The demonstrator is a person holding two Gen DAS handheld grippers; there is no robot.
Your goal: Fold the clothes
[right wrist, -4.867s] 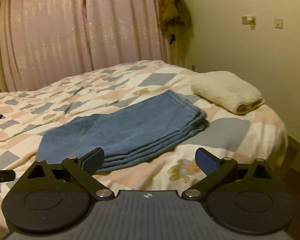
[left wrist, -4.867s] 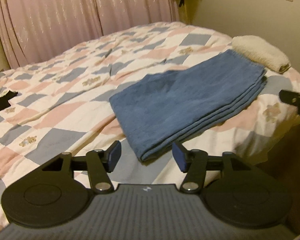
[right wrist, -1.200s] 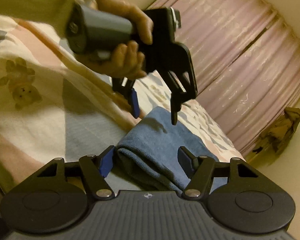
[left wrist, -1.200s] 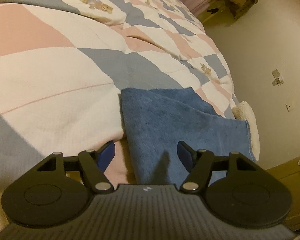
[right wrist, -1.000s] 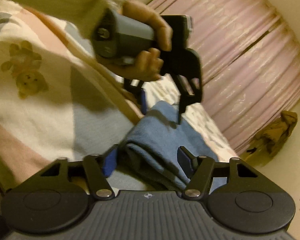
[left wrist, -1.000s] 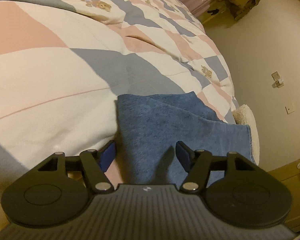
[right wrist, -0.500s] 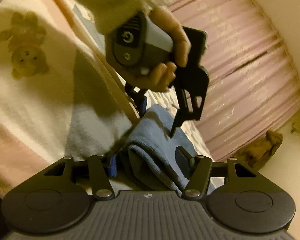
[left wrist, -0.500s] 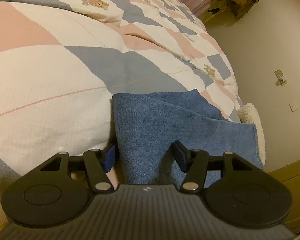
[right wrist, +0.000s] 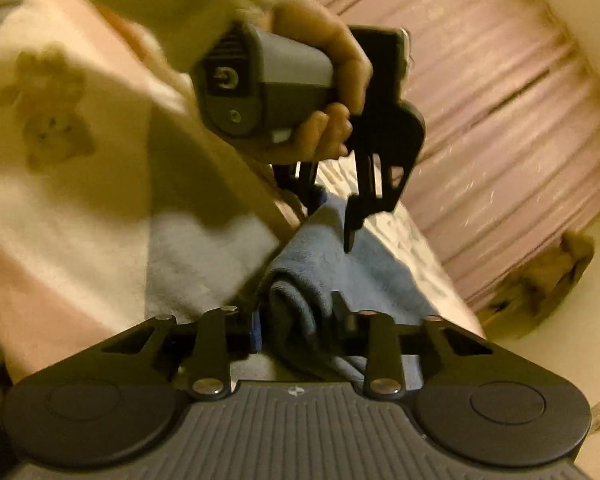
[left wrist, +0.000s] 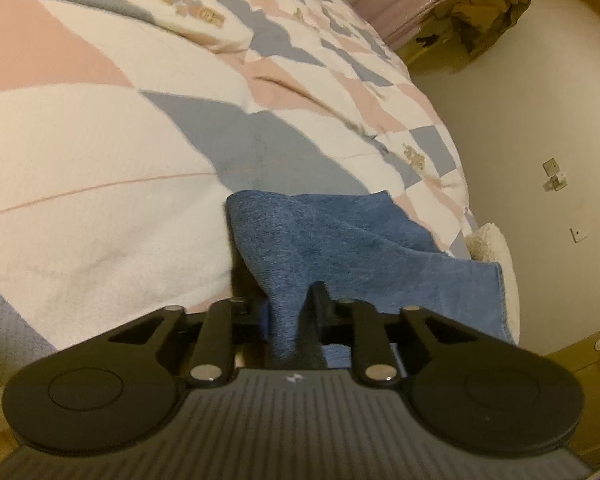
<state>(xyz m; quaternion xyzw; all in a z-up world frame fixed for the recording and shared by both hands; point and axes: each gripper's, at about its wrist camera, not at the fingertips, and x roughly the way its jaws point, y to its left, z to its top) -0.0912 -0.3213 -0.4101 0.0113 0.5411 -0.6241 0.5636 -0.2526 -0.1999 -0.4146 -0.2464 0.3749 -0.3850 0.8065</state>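
Grasp phase of a further fold, by my reading: blue folded garment (left wrist: pixel 340 248) lies near the corner of the patchwork quilt (left wrist: pixel 100 152), with a rolled cream towel (left wrist: pixel 496 248) just beyond its far edge. Left gripper (left wrist: pixel 290 312) has its fingers nearly together, pinching a gathered bunch of the blue cloth at the near edge; fabric rises into the pinch and looks slightly lifted off the quilt there. Right gripper (right wrist: pixel 296 320) has closed most of the way around the thick layered end of the same garment (right wrist: pixel 360 276); cloth fills the gap between the pads, so it appears to be held, though the frame is blurred and contact on the right pad cannot be confirmed. From the right wrist view, the person's hand (right wrist: pixel 324 92) wraps the handle of the left tool, which bears down on the garment just behind. Pink curtain (right wrist: pixel 500 100) in background (not relevant). Judgement: both ends are now secured for a lift. Next move calls for raising both grips together, keeping the stacked layers aligned, then carrying one end over the other. Risk: inner layers slipping out of the thicker pinch.
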